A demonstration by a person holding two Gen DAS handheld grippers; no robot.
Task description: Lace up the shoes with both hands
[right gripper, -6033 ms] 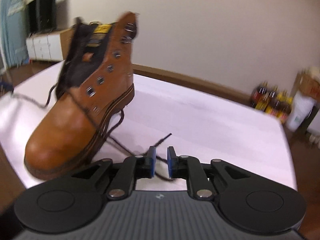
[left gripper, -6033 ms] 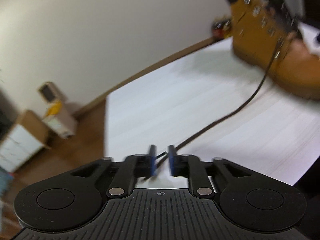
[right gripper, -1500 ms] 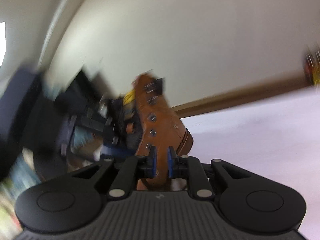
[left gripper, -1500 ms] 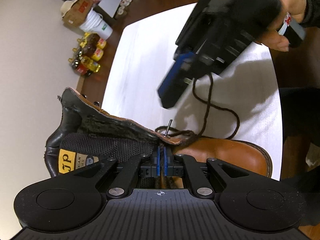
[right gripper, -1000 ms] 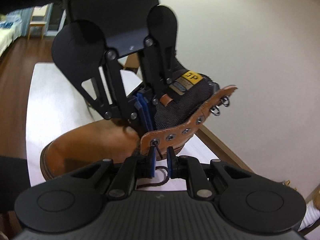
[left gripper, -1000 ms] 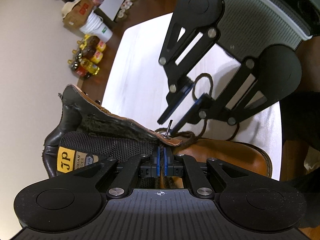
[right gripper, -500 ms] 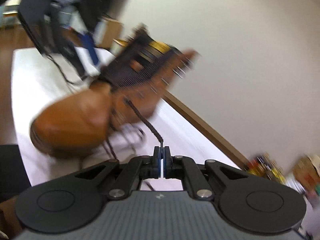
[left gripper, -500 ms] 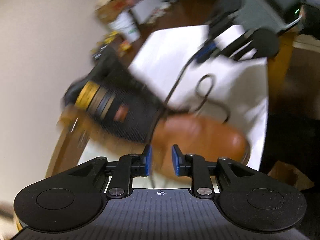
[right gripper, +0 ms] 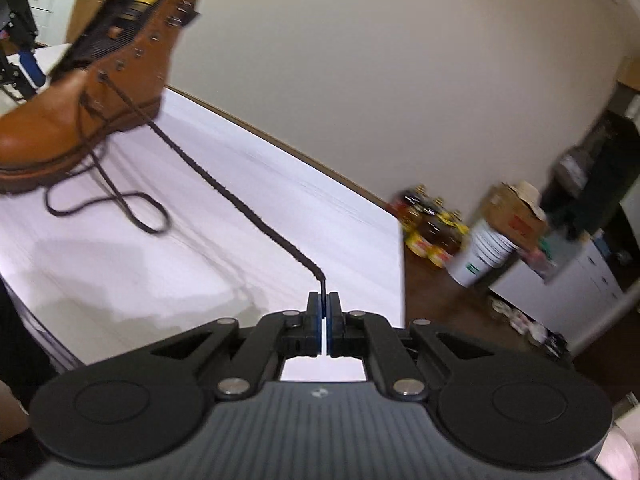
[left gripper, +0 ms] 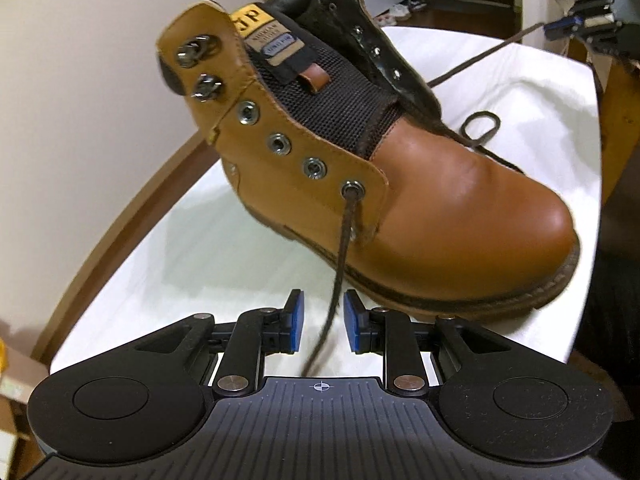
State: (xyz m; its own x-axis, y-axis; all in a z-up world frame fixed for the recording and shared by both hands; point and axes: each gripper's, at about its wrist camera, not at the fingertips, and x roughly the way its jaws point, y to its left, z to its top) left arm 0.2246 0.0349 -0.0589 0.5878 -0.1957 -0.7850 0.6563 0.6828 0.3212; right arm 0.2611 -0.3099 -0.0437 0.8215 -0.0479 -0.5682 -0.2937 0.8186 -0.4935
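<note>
Blue pads of the right gripper (right gripper: 323, 306) are pressed together on the tip of the dark lace (right gripper: 224, 188), which runs taut from them across the white counter (right gripper: 280, 216) to the lowest eyelet of the tan boot (right gripper: 80, 100). On the other side, the left gripper (left gripper: 323, 326) is narrowing, the lace's other end hanging loose between its pads, untouched. Boot stands upright on the counter, toe toward the camera's right, slack lace looped beside it.

White table (left gripper: 208, 240); tan boot (left gripper: 440, 208) and looped lace (right gripper: 120, 204) on it
</note>
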